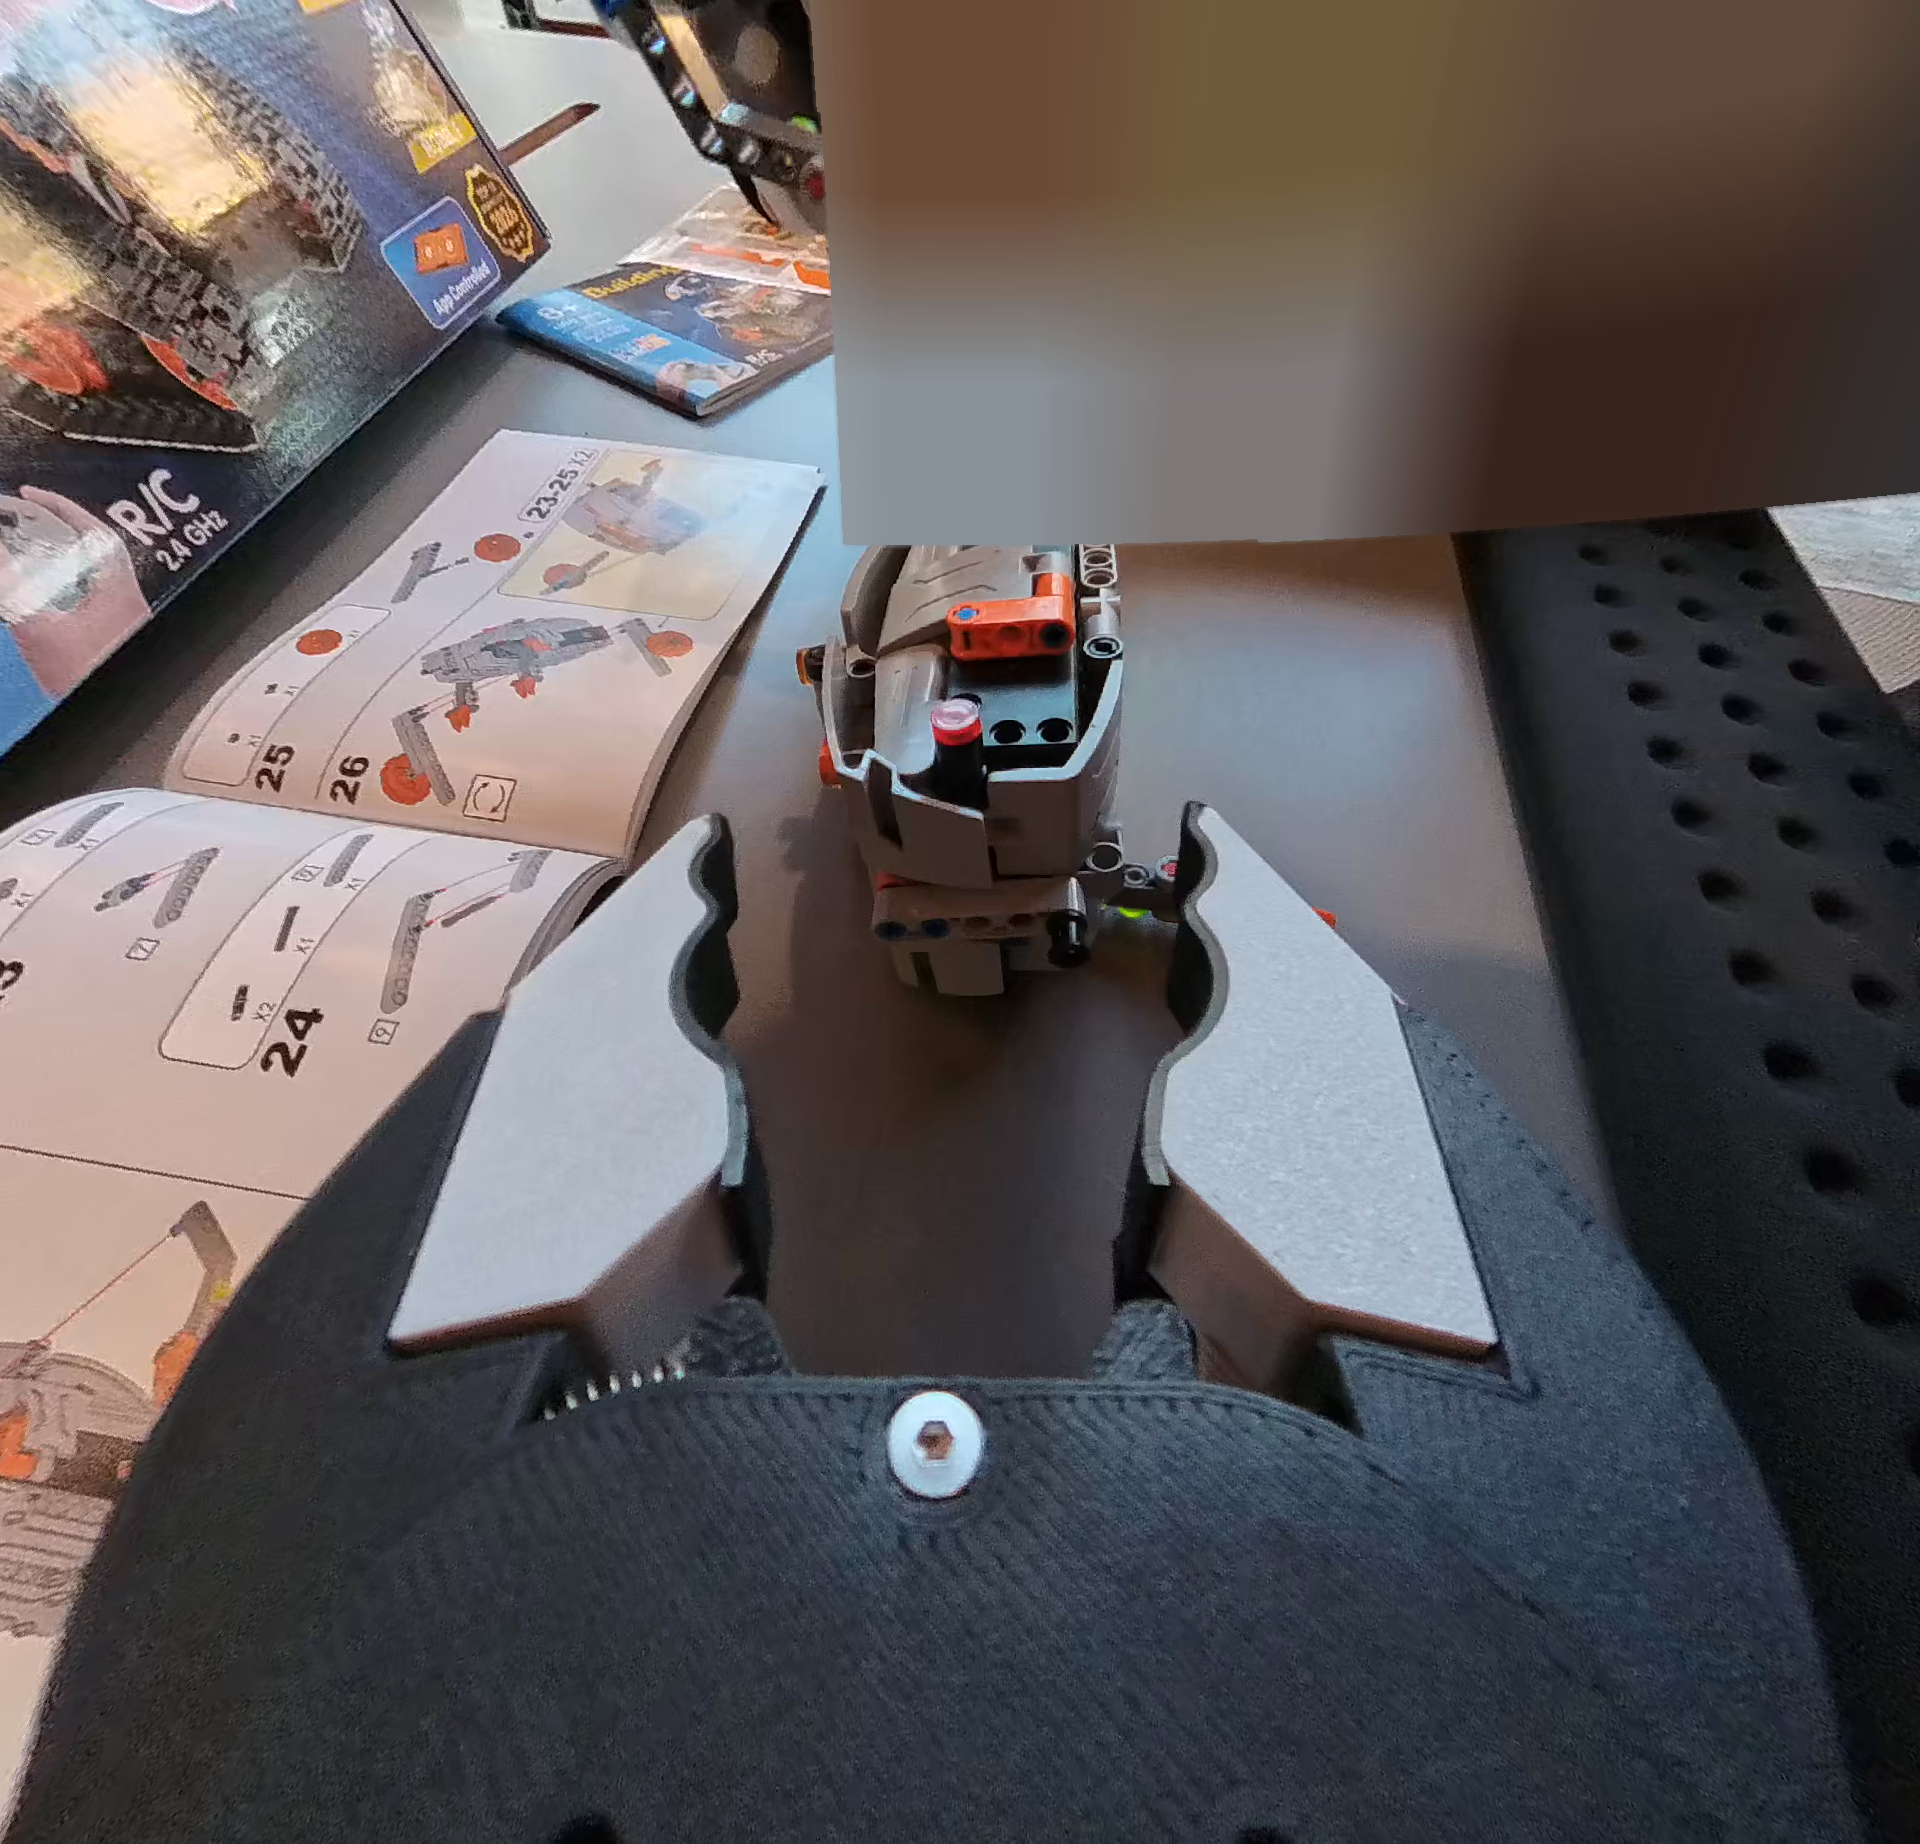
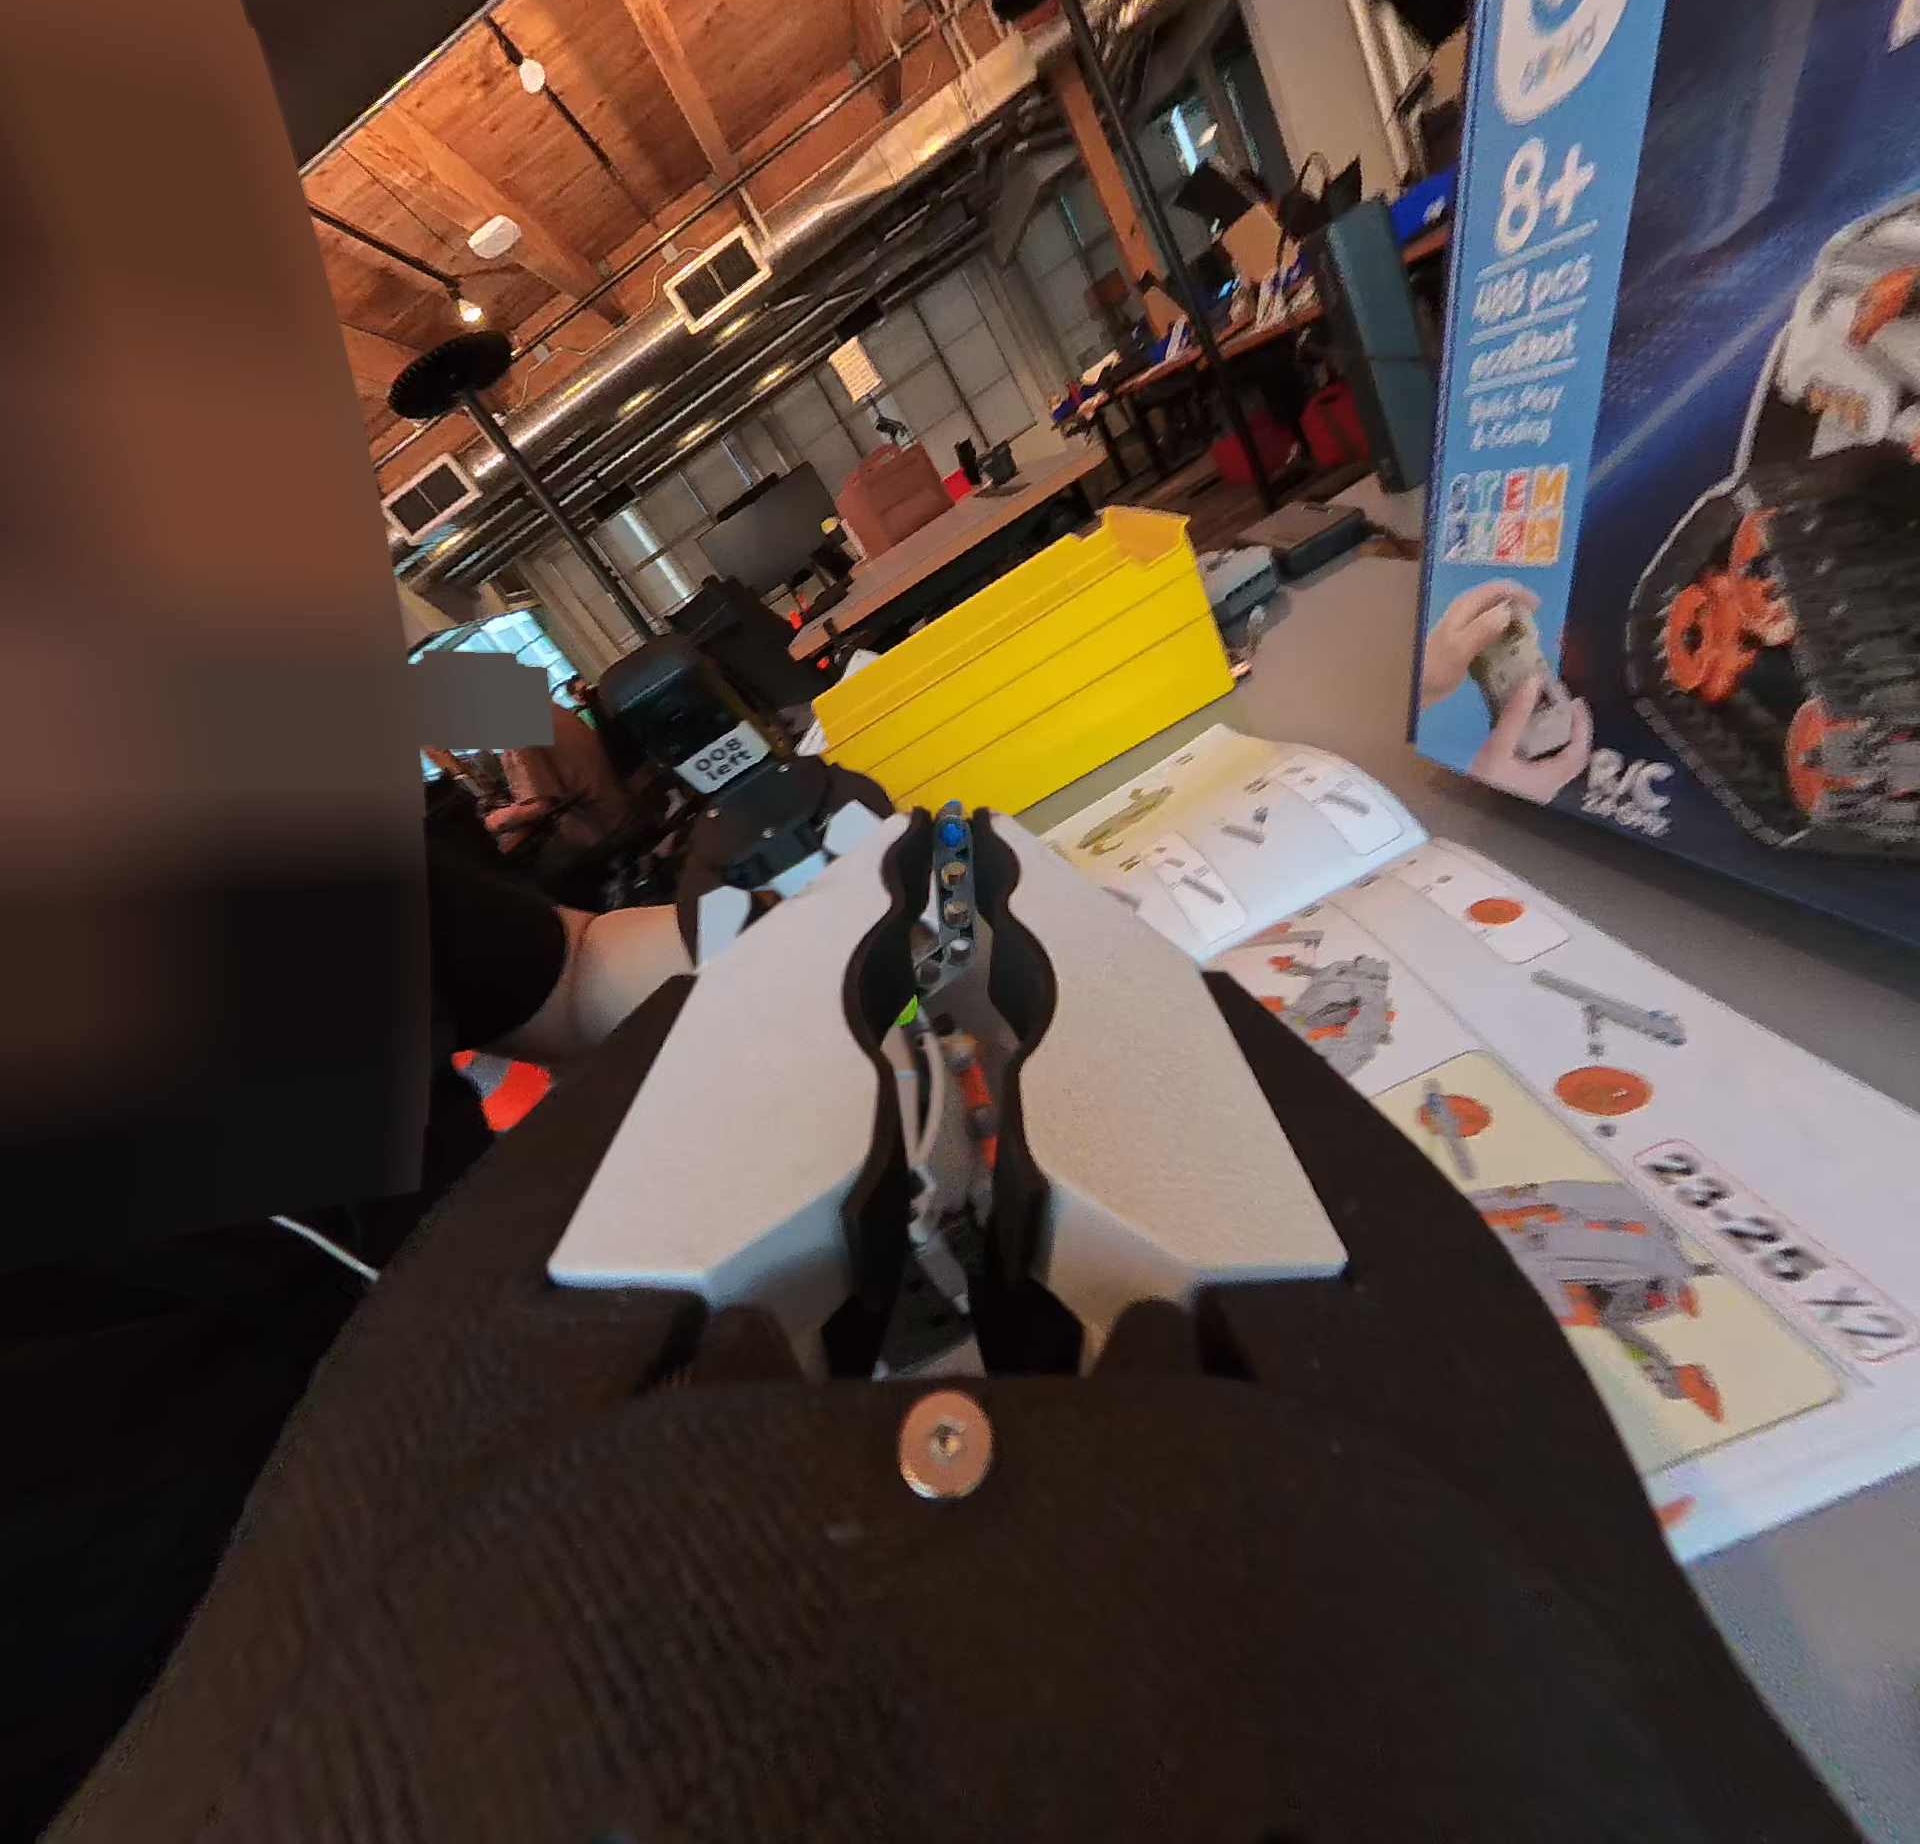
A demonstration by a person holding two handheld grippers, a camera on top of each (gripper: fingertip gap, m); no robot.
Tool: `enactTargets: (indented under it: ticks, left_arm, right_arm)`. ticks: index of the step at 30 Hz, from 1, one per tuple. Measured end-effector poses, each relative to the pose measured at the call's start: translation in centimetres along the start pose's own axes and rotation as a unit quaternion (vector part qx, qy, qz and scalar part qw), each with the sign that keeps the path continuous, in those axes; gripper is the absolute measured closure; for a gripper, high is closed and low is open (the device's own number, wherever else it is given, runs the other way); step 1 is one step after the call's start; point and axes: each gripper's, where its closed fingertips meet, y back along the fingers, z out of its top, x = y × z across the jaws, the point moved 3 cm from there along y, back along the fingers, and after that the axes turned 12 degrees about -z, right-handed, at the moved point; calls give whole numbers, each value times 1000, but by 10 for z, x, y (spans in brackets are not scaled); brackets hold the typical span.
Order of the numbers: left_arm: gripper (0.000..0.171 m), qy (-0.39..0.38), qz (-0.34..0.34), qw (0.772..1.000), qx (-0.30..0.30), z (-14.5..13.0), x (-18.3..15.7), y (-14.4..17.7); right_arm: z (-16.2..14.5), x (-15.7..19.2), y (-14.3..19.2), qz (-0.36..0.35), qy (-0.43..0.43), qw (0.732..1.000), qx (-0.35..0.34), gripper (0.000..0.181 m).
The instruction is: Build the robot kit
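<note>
**Left gripper spread before brick model; right gripper clamped on beam assembly**

Left gripper (image 1: 951,895): fingers stand wide apart, nothing between them. Directly ahead, at the fingertips, a grey brick model (image 1: 971,766) with orange parts stands upright on the dark table (image 1: 1299,714). The model's near end sits at the mouth of the gap; a small grey connector on its lower right side lies just beside the right fingertip (image 1: 1210,859), contact not determinable. The left fingertip is apart from the model, with bare table between.

Left of this gripper, an open instruction booklet (image 1: 436,755) lies flat, its near corner running under the left finger. Beyond it to the left leans a large printed toy box (image 1: 208,267), and ahead of the booklet lies a smaller blue leaflet (image 1: 675,329). To the right, a black perforated pad (image 1: 1745,859) borders the table, leaving a strip of bare surface between it and the model.

Right gripper (image 2: 951,828): fingers drawn together and clamped on a grey perforated beam assembly (image 2: 954,911) with a blue pin at its far tip and orange and white pieces nearer the base. The assembly is held lifted above the table.

Right of this gripper, the same booklet (image 2: 1455,1067) lies open, with the toy box (image 2: 1714,392) upright past it. Ahead, a yellow bin (image 2: 1039,682) stands on the table; the left gripper (image 2: 790,828) shows just ahead and left, before the bin.
</note>
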Motion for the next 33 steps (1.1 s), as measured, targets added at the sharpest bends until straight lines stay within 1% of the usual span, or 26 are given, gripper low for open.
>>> enactTargets:
  ticks: [2,3,5,6,7,8,10,13,18,21,24,29,33]
  left_arm:
    - [85,-1,4,1000,10,-2,1,-2]
    - [85,-3,7,1000,11,-1,1,-3]
    - [86,-7,6,1000,3,2,-1,-5]
    - [90,-8,3,1000,-4,4,-2,-7]
    - [98,-13,-2,1000,-11,7,-4,-9]
    - [102,-28,-2,999,-17,10,-6,-11]
    - [94,-58,19,998,-16,14,-3,-15]
    - [88,-41,8,999,11,9,-1,-23]
    - [98,-30,-4,999,41,4,-1,-33]
    - [103,-35,3,998,49,4,2,-35]
    - [102,-23,0,997,67,-1,4,-39]
    - [103,-62,18,995,80,-1,3,-43]
    - [102,-69,8,994,80,-1,0,-44]
  right_arm:
    - [-1,11,-5,10,-22,999,26,175]
    - [-1,22,-9,12,-20,999,36,176]
    - [-7,50,-18,3,-1,996,87,176]
    - [-14,64,-23,-7,13,993,118,175]
    - [-22,74,-30,-22,26,989,146,175]
    - [-31,82,-36,-39,36,984,173,175]
    - [-50,90,-48,-66,51,971,226,175]
    - [-69,84,-56,-117,77,951,274,175]
    - [-89,78,-61,-150,71,933,318,175]
    - [-89,79,-64,-153,65,933,319,175]
    - [-89,79,-66,-161,64,929,328,175]
    - [-87,79,-72,-191,86,912,353,175]
    - [-83,79,-70,-235,99,890,376,175]
